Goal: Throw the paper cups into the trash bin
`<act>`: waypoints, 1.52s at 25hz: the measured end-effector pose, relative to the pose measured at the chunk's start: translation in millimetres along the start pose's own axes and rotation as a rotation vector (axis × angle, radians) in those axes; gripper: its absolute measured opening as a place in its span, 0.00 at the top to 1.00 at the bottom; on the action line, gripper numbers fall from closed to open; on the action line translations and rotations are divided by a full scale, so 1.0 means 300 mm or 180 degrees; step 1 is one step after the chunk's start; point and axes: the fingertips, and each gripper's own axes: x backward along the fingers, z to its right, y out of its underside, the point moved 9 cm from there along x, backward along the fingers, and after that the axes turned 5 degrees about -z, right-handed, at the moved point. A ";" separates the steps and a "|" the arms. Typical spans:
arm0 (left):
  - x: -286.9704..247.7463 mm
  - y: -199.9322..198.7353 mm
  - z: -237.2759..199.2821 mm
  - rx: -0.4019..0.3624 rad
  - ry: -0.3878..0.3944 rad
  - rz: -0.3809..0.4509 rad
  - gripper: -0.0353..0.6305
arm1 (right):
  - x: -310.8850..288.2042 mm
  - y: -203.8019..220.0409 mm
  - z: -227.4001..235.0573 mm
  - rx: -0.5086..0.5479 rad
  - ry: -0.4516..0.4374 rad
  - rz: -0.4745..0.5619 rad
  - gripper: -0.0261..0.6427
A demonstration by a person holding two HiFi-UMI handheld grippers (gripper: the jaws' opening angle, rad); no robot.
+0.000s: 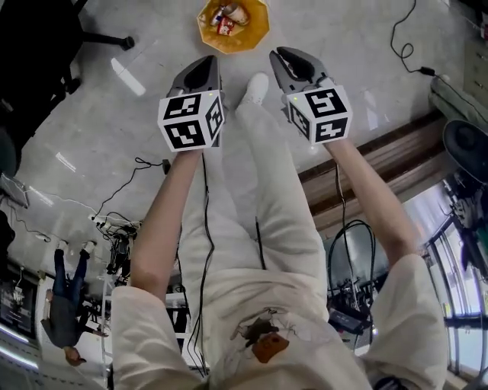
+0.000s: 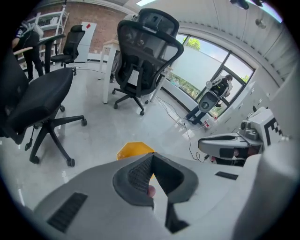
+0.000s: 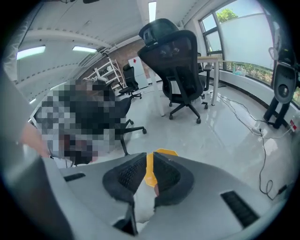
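A yellow trash bin (image 1: 261, 30) stands on the floor ahead of my feet, with crumpled paper cups (image 1: 229, 17) lying inside it. My left gripper (image 1: 204, 62) hovers just short of the bin's near left edge; in the left gripper view its jaws meet at the tips with nothing between them (image 2: 151, 157), and the bin (image 2: 133, 149) shows beyond. My right gripper (image 1: 282, 55) hangs near the bin's right side. Its jaws (image 3: 149, 157) stand almost together with a slim gap, through which the yellow bin (image 3: 151, 174) shows. No cup is in either gripper.
A black office chair (image 2: 143, 51) and a second one (image 2: 33, 101) stand on the pale floor beyond the bin. Cables and a power strip (image 1: 114, 222) lie at the left. A dark wooden ledge (image 1: 396, 156) runs at the right. My white shoe (image 1: 257, 87) points toward the bin.
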 end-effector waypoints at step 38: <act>1.502 -0.367 0.603 -0.0362 0.0625 0.1444 0.94 | 1.321 -0.509 -0.638 -0.0208 -0.0355 0.1411 0.95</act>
